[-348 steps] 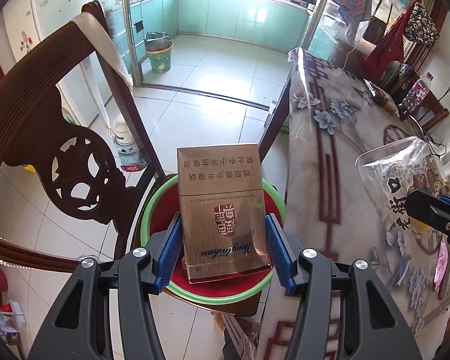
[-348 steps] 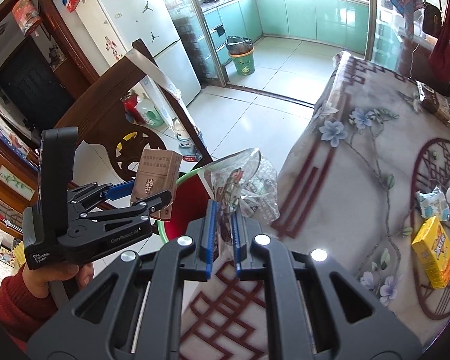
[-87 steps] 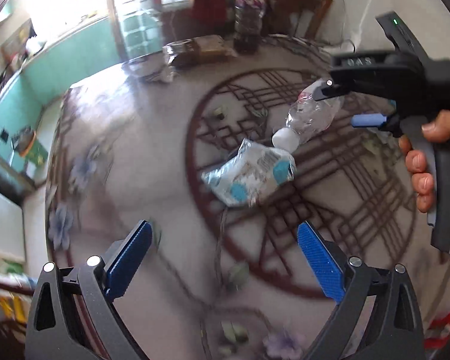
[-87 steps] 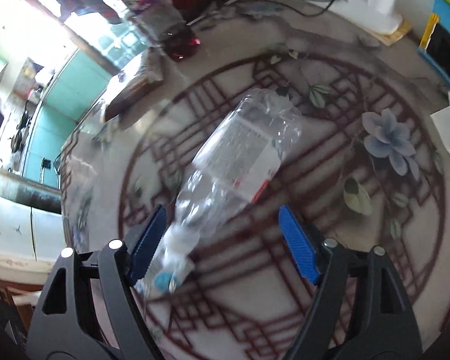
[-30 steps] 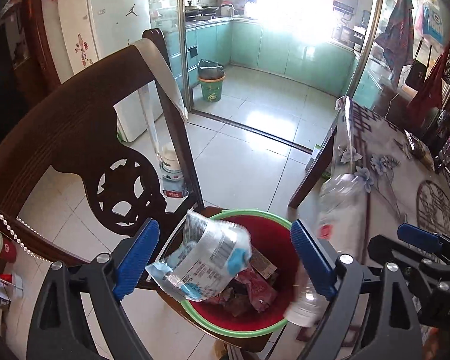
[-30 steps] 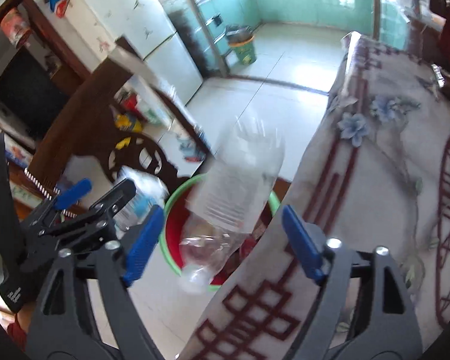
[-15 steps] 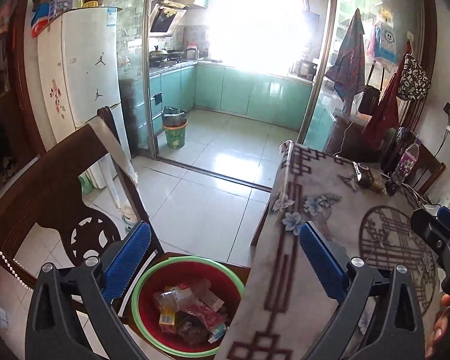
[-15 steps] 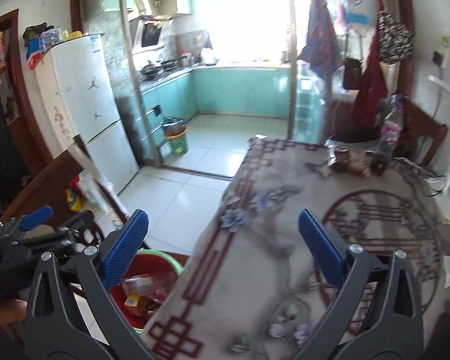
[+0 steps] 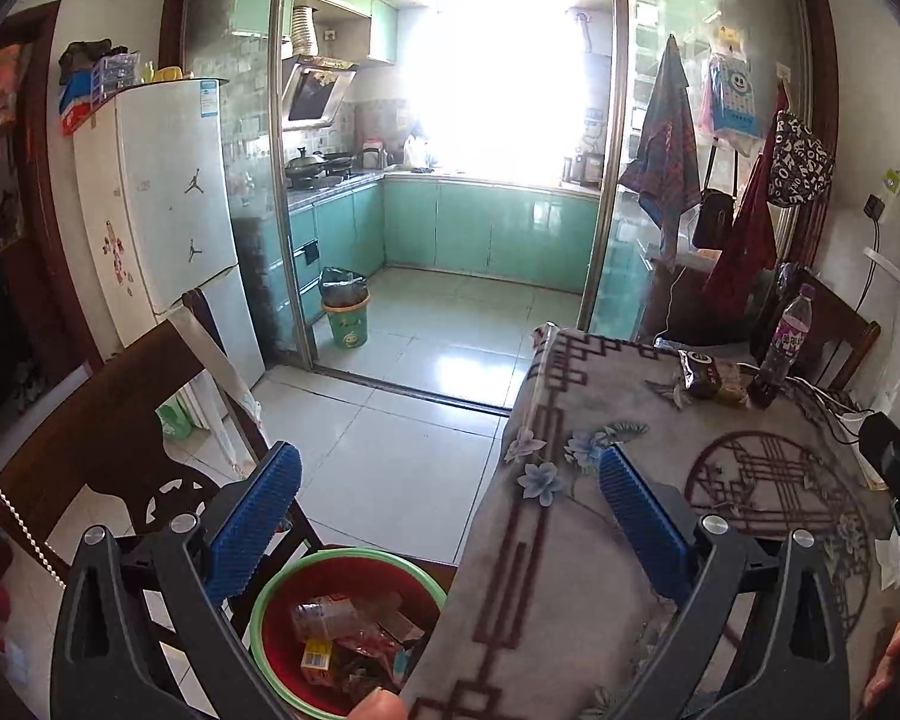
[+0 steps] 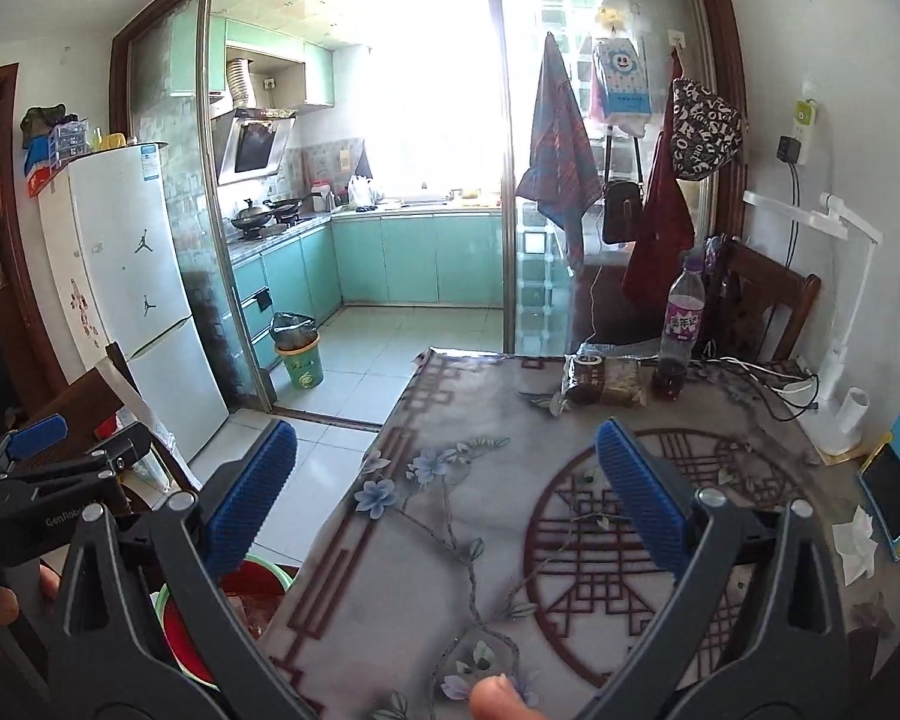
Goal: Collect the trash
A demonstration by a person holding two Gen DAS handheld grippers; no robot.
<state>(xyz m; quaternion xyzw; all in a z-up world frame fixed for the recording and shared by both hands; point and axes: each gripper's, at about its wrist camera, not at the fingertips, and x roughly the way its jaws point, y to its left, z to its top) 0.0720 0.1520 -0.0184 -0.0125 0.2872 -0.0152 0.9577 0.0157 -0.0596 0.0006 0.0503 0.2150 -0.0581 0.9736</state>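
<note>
A red basin with a green rim [image 9: 270,591] sits on the chair seat beside the table and holds a clear plastic bottle [image 9: 324,609], a yellow box [image 9: 317,654] and wrappers. Its rim also shows in the right wrist view [image 10: 270,570]. My left gripper [image 9: 444,516] is open and empty, high above the basin and the table edge. My right gripper [image 10: 444,492] is open and empty, high above the flowered tablecloth [image 10: 450,540]. The left gripper also shows at the left of the right wrist view [image 10: 54,468].
At the table's far end stand a purple-label bottle [image 10: 684,315] and a dark snack packet [image 10: 603,387]. White tissues [image 10: 855,546], a phone [image 10: 891,495], a white lamp [image 10: 834,414] and cables lie at the right. A carved wooden chair [image 9: 108,420] and a fridge [image 9: 168,210] stand on the left.
Both grippers let go of the tissue pack and the clear bottle over the basin, and these now lie in it. Both grippers have since risen and tilted up towards the kitchen.
</note>
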